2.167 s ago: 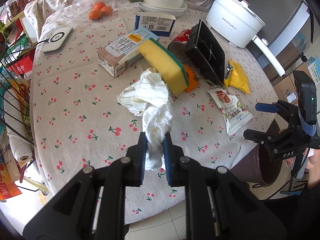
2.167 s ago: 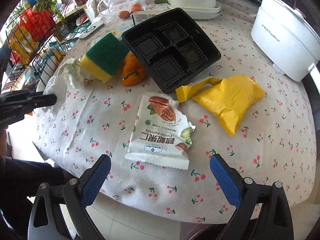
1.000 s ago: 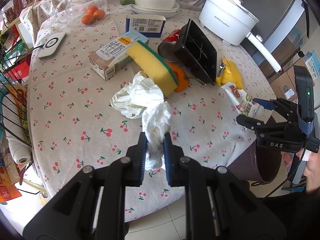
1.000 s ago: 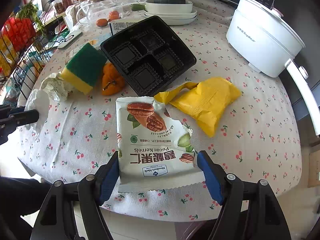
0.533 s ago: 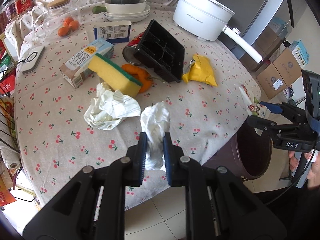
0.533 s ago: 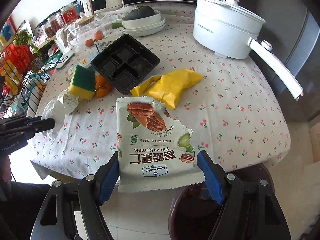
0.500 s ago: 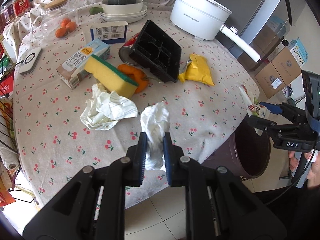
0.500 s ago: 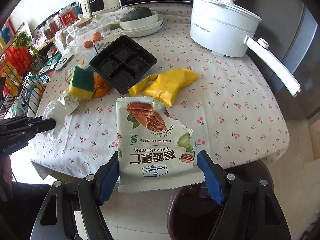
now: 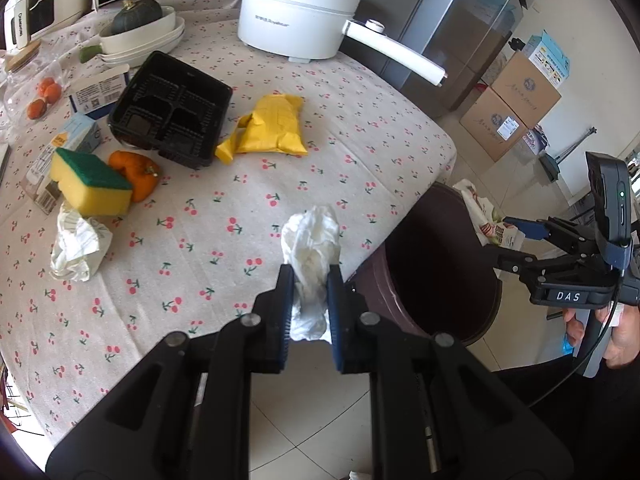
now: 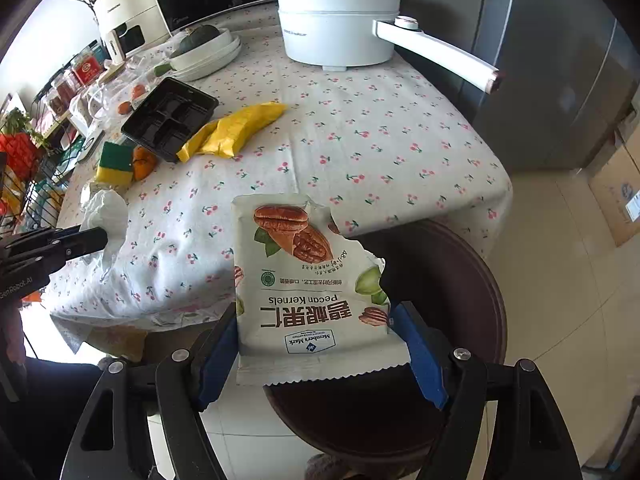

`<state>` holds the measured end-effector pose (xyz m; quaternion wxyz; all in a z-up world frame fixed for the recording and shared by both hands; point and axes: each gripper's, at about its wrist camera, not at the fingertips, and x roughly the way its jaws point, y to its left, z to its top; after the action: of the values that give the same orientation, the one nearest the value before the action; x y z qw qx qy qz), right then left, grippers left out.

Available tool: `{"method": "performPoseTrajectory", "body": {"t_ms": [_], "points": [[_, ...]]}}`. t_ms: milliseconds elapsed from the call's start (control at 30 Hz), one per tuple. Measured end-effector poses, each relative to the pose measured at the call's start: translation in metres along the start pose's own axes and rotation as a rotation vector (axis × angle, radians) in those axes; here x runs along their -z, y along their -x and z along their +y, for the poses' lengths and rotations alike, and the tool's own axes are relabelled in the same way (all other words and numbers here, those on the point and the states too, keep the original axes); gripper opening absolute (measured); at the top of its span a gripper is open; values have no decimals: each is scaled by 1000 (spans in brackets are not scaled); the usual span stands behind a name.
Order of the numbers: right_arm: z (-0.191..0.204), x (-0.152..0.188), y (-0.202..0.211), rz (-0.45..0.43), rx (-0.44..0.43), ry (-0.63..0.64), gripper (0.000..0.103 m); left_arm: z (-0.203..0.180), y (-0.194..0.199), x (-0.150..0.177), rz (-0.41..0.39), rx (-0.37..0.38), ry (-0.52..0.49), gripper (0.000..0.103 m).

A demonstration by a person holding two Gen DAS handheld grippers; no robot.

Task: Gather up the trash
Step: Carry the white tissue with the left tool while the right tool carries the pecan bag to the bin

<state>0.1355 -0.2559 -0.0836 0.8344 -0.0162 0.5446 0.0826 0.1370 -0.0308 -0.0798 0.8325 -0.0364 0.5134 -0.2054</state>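
Left tool point(image 9: 307, 300): your jaws are pinched narrow on a crumpled white tissue point(image 9: 312, 240); the wad sticks up and out past the pads, held clear of the cloth at the counter's near edge.
Right tool point(image 10: 316, 354): your blue pads point(image 10: 420, 354) press on both side edges of the pecan kernels packet point(image 10: 308, 280), jaws set wide to the packet's width. The packet is torn open at its far end, print upside down in your wrist view.
Packet position: held over the rim of the dark brown bin point(image 10: 460, 288), above its mouth. In the left wrist view the same packet point(image 9: 486, 216) shows at the far side of the bin point(image 9: 440, 272).
Bin: stands on the tiled floor just beside the counter's edge, partly under the hanging cloth.
Counter point(image 9: 360, 128): cherry-print cloth. Remaining on it: yellow wrapper point(image 9: 276, 124) beside a black plastic tray point(image 9: 172, 108); second crumpled paper point(image 9: 78, 246) near the yellow-green sponge point(image 9: 92, 188); an orange pepper point(image 9: 138, 174) touching the sponge.
Other items: white electric pot point(image 9: 300, 12) at the far side; stacked white dishes holding a dark squash point(image 9: 138, 10).
Your right hand point(image 9: 616, 336): grips the right tool's handle, low at the frame's right edge.
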Motion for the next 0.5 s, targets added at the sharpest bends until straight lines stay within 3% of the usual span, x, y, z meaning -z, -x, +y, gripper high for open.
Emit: {"method": "performPoseTrajectory", "body": {"t_ms": [500], "points": [[-73, 58, 14, 18, 62, -177, 77, -82, -53, 5, 80, 135, -142, 18]]}}
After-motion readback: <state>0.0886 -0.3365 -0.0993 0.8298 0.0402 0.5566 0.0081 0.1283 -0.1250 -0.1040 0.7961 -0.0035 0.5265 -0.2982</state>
